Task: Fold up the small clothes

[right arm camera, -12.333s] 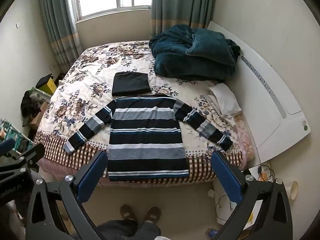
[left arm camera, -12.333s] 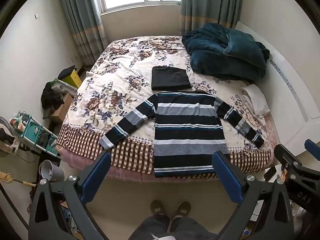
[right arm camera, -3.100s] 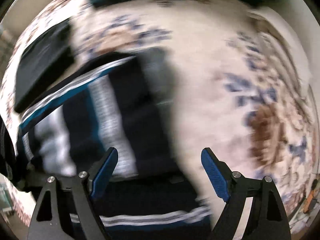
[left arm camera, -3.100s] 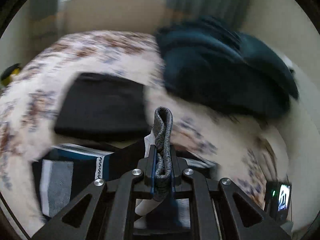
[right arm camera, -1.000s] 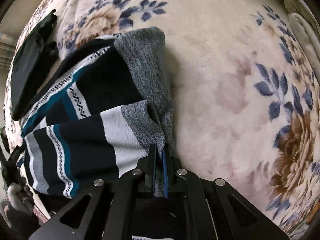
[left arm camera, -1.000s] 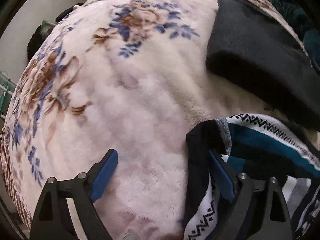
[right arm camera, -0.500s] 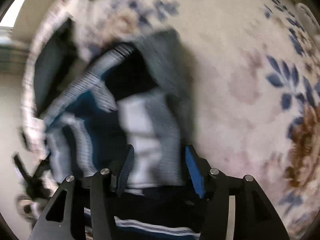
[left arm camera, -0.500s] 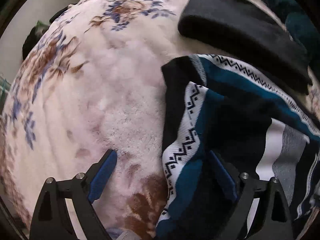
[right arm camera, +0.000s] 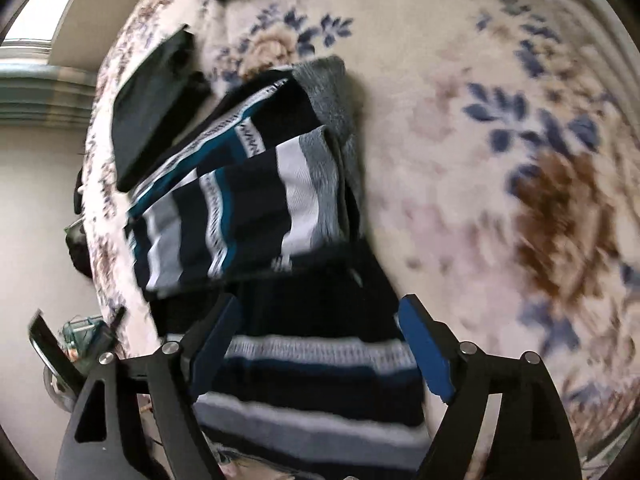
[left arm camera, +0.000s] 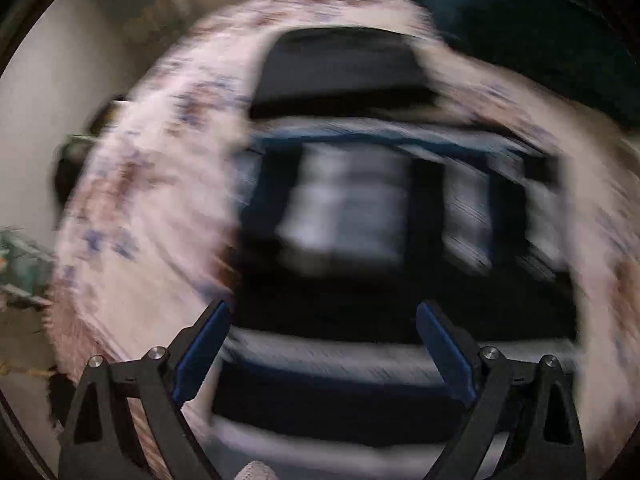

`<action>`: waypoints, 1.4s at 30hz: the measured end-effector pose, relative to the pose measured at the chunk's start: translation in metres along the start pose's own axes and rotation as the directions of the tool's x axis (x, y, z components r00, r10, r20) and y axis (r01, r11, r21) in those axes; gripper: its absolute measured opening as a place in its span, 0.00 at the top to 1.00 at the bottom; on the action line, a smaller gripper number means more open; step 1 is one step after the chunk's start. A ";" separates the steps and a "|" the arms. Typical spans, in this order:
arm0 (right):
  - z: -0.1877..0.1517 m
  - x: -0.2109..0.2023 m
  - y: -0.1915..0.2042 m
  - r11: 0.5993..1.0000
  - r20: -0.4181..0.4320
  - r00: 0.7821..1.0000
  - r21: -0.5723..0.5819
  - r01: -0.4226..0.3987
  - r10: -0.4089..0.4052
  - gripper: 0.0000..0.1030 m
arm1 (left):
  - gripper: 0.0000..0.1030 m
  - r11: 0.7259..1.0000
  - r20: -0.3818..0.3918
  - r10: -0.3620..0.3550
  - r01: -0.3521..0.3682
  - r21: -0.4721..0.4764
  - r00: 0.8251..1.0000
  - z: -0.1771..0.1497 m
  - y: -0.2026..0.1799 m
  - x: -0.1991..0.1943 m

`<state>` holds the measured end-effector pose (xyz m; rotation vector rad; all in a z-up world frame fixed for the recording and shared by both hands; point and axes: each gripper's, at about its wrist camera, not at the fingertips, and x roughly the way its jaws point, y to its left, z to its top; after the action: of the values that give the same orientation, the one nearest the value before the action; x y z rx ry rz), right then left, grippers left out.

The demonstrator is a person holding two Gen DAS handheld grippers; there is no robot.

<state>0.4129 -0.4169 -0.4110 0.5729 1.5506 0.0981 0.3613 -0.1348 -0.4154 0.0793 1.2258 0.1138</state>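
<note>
— Knitted in bands of navy, teal, grey and white, the striped long-sleeved sweater (right arm camera: pixel 248 204) lies on the cream floral bed blanket (right arm camera: pixel 500 152), partly folded. Do you see the sleeves?

— Yes. In the right wrist view both sleeves are turned in across the chest, one lying over the other, with a grey cuff (right arm camera: pixel 328 92) at the upper edge. Thin patterned white lines run beside the teal bands.

— And the lower part?

— The body runs flat toward the camera, a dark band first and then white, teal and grey stripes down to the bottom of the picture, just under the gripper.

— What is the right gripper (right arm camera: pixel 320 344) doing?

— Its blue-padded jaws have just been opening. They stand wide apart above the sweater's body with no cloth pinched between them, so it has let go.

— The left gripper (left arm camera: pixel 324 348)?

— Also spread wide, blue pads (left arm camera: pixel 446 356) well apart, gripping nothing. That picture is badly smeared, but the sweater (left arm camera: pixel 360 220) shows below it as blurred dark and pale bands.

— Anything beside the sweater?

— A folded black garment (right arm camera: pixel 148 112) lies just beyond the collar end, near it on the blanket; whether they touch I cannot tell. A dark teal plush quilt (left arm camera: pixel 520 20) is heaped farther back.
</note>
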 end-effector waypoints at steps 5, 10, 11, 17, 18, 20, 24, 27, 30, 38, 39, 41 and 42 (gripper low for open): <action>-0.029 -0.066 -0.028 0.998 0.027 0.998 -0.030 0.049 -0.048 0.19 | 0.08 0.985 -0.088 -0.098 0.109 0.132 0.991 -0.076 -0.102 -0.021; -0.023 -0.088 -0.076 0.995 0.017 0.996 -0.044 0.087 -0.087 0.19 | 0.08 0.969 -0.216 -0.117 0.159 0.187 0.969 -0.143 -0.196 -0.005; -0.017 -0.084 -0.086 0.995 0.008 0.996 -0.049 0.091 -0.090 0.19 | 0.08 0.970 -0.231 -0.106 0.152 0.191 0.967 -0.152 -0.210 -0.001; 0.023 -0.034 -0.113 0.991 -0.073 0.993 -0.106 0.080 -0.088 0.19 | 0.08 0.990 -0.396 -0.055 0.102 0.099 0.917 -0.198 -0.256 0.041; 0.029 -0.023 -0.114 0.990 -0.090 0.993 -0.121 0.069 -0.080 0.19 | 0.08 0.993 -0.403 -0.033 0.077 0.092 0.914 -0.204 -0.258 0.047; 0.040 -0.003 -0.111 0.990 -0.118 0.991 -0.136 0.039 -0.055 0.19 | 0.08 0.995 -0.378 -0.018 0.053 0.082 0.925 -0.208 -0.257 0.051; 0.065 0.045 -0.089 0.983 -0.175 0.984 -0.168 -0.074 0.045 0.19 | 0.61 0.999 -0.288 -0.030 0.040 0.031 0.957 -0.211 -0.242 0.047; 0.083 0.081 -0.068 0.971 -0.209 0.968 -0.167 -0.172 0.136 0.19 | 0.91 0.999 -0.248 -0.014 0.021 0.027 0.969 -0.209 -0.229 0.043; 0.106 0.111 -0.047 0.959 -0.203 0.958 -0.156 -0.238 0.204 0.19 | 0.92 1.000 -0.220 -0.008 0.010 0.011 0.975 -0.205 -0.213 0.040; 0.144 0.148 -0.024 0.957 -0.088 0.957 -0.066 -0.283 0.276 0.25 | 0.93 1.000 -0.151 0.016 -0.014 0.012 0.988 -0.203 -0.188 0.017; 0.143 0.148 -0.022 0.956 -0.077 0.957 -0.064 -0.286 0.281 0.63 | 0.93 1.000 -0.144 0.017 -0.015 0.015 0.989 -0.202 -0.187 0.013; 0.141 0.147 -0.021 0.952 -0.066 0.952 -0.039 -0.303 0.300 0.83 | 0.93 0.999 -0.131 0.024 -0.021 0.026 0.991 -0.201 -0.188 0.006; 0.140 0.145 -0.020 0.951 -0.058 0.950 -0.036 -0.308 0.306 0.83 | 0.93 0.999 -0.125 0.028 -0.024 0.029 0.992 -0.203 -0.197 -0.001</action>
<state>0.5469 -0.4148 -0.5627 0.7791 1.4947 0.3867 0.1790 -0.3301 -0.5066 0.1137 1.3521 0.1262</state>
